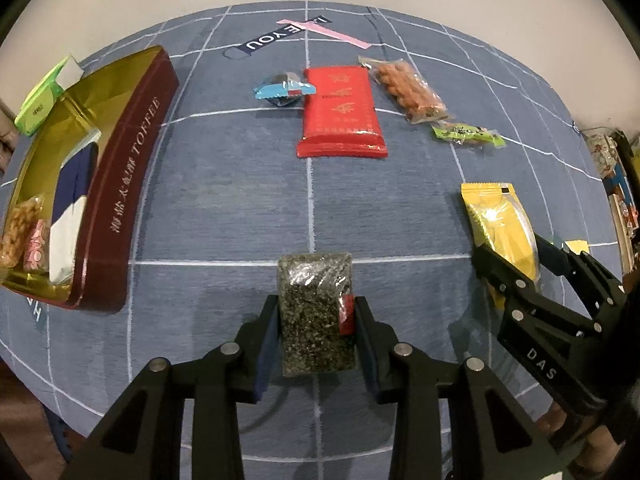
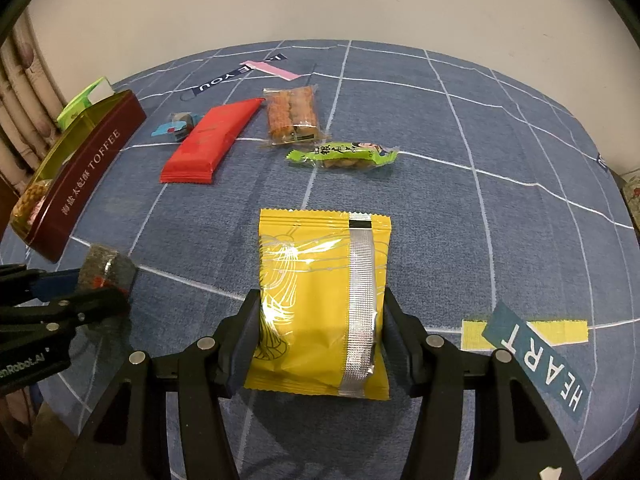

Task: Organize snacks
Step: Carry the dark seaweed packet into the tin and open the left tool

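My left gripper (image 1: 316,320) is shut on a clear packet of dark green seaweed snack (image 1: 314,304), held just above the blue cloth. My right gripper (image 2: 318,320) is shut on a yellow snack bag (image 2: 320,304), also seen in the left wrist view (image 1: 500,228). A maroon toffee tin (image 1: 120,192) stands open at the left and holds several snacks. On the cloth ahead lie a red packet (image 1: 340,112), a blue-wrapped candy (image 1: 284,90), a clear pack of orange snacks (image 1: 408,86) and a green-wrapped snack (image 1: 468,136).
A green box (image 1: 44,96) stands behind the tin. The round table's blue checked cloth (image 1: 224,200) carries printed labels at the far side. Clutter lies past the table's right edge (image 1: 616,184). A curtain (image 2: 24,92) hangs at the left.
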A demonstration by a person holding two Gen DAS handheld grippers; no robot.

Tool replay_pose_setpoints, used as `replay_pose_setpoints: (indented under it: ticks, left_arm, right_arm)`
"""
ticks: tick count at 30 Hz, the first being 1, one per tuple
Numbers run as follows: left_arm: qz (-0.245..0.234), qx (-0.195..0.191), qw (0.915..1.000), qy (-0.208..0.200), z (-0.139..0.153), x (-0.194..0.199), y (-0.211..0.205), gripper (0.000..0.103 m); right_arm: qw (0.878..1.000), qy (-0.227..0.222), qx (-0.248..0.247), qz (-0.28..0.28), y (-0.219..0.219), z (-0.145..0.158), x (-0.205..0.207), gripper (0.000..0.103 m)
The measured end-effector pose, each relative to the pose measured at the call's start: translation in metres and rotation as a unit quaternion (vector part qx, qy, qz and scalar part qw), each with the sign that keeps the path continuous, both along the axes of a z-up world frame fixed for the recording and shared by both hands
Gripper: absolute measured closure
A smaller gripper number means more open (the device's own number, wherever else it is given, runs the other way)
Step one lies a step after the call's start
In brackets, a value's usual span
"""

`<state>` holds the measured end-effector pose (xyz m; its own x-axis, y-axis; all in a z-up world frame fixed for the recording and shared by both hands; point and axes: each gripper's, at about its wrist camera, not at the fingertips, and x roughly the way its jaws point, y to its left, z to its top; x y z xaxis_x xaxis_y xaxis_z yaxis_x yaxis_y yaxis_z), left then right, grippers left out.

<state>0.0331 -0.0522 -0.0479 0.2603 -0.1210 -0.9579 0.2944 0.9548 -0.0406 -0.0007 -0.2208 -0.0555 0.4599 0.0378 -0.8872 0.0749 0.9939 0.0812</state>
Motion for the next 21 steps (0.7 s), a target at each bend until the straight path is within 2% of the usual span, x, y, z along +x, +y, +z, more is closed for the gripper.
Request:
replay_pose_setpoints:
  ticks: [13,21]
  left_arm:
    - [-0.012,-0.002,0.9996,-0.025,0.025,-0.003,0.012,0.067]
    - [-0.018,0.000,0.9982,-0.057,0.056,0.002,0.027,0.067]
  right_arm:
    - [1.000,0.004,-0.017,-0.006,0.004,0.000,0.001,0.050]
    - [1.000,0.006,-0.021,-0.007,0.006,0.000,0.003,0.050]
